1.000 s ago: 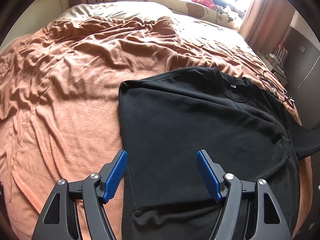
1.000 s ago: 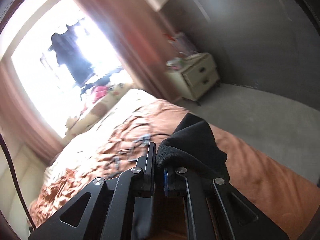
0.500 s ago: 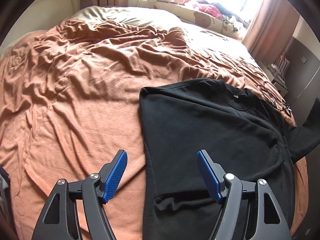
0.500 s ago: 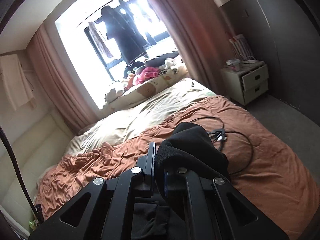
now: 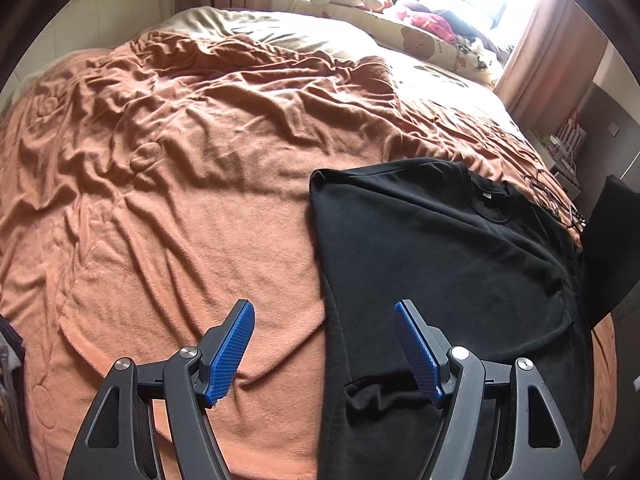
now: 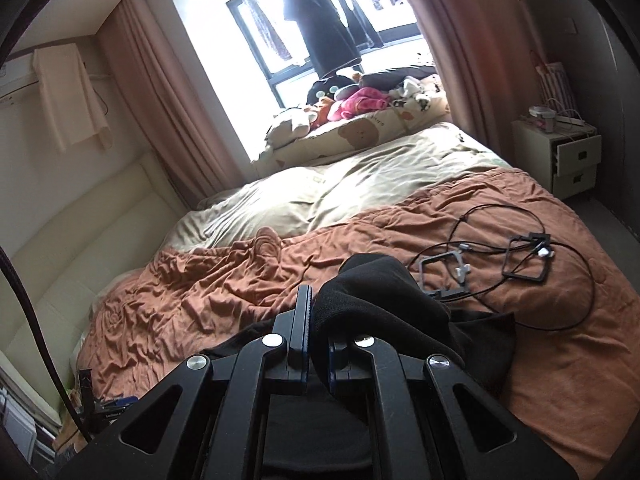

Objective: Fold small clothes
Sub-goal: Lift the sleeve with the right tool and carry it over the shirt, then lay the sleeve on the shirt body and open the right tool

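- The black T-shirt [image 5: 436, 264] lies on the right part of the orange-brown blanket [image 5: 168, 208] that covers the near half of the bed. Its collar points to the far side, and its left side is already folded in over the body.
- The left gripper [image 5: 324, 350] hangs above the shirt's left edge with its blue-padded fingers [image 5: 232, 350] spread wide and nothing between them — one finger over bare blanket, the other over black cloth.
- The right gripper [image 6: 318, 344] has its fingers pressed together on a fold of the black shirt; the pinched cloth [image 6: 380, 300] bulges up over the fingertips and drapes off to the right. In the left wrist view this lifted part shows as a dark flap [image 5: 608, 248] at the right edge, raised off the bed.
- Beyond the shirt, a black cable [image 6: 520, 248] with small frames lies looped on the blanket.
- A beige sheet [image 6: 340, 192] covers the far half of the bed, with soft toys [image 6: 360, 100] heaped at the window and a white nightstand [image 6: 572, 156] to the right.
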Tool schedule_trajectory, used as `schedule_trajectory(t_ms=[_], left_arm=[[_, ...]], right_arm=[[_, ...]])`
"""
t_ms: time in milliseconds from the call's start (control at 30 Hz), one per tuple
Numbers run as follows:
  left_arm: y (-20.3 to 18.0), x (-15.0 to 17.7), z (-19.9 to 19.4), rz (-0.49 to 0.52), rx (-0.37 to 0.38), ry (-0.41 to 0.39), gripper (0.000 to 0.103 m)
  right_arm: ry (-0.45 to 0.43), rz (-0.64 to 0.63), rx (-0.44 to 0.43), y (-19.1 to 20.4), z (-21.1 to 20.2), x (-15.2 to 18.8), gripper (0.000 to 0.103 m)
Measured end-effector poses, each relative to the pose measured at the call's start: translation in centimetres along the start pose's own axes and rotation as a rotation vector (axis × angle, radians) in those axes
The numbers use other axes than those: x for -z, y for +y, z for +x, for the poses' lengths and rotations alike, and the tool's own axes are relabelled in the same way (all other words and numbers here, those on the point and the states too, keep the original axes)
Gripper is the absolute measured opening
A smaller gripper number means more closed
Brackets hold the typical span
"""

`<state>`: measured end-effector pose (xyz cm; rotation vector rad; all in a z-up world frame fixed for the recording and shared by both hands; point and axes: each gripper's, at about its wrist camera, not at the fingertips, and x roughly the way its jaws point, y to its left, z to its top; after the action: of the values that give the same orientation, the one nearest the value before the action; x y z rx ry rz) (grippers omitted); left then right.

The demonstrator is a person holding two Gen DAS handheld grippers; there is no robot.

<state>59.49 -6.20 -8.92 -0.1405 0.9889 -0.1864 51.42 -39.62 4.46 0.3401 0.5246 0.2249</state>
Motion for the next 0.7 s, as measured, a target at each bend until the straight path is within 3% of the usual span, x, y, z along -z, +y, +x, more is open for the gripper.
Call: schedule_trajectory(t_ms=[333, 500, 567, 600, 667, 700], left_arm=[[1.6, 0.6, 0.7, -0.012, -0.003, 0.014, 0.074], [2.3, 0.8, 1.0, -0.017, -0.007, 0.019, 0.074], [2.4, 1.0, 1.1, -0.018, -0.006, 0.021, 0.074], [2.4, 1.0, 1.1, -0.019, -0.006, 0.021, 0.074], [2.5, 1.2, 1.1, -0.024, -0.002, 0.022, 0.074], [2.5, 1.3, 1.1, -0.026, 0.001, 0.023, 0.074]], right_arm=[[0.202, -0.091, -0.040, 1.9, 8.9, 5.5, 0.003], [0.368, -0.095, -0.030, 0.1, 12.9, 8.7, 0.004], [0.477, -0.086, -0.022, -0.8, 14.6, 9.9, 0.007], [0.518, -0.084, -0.017, -1.1, 15.1, 10.3, 0.014], [0.600, -0.108, -0.011, -1.8, 15.8, 11.4, 0.040], [0.616, -0.119, -0.008, -1.8, 15.8, 11.7, 0.063]])
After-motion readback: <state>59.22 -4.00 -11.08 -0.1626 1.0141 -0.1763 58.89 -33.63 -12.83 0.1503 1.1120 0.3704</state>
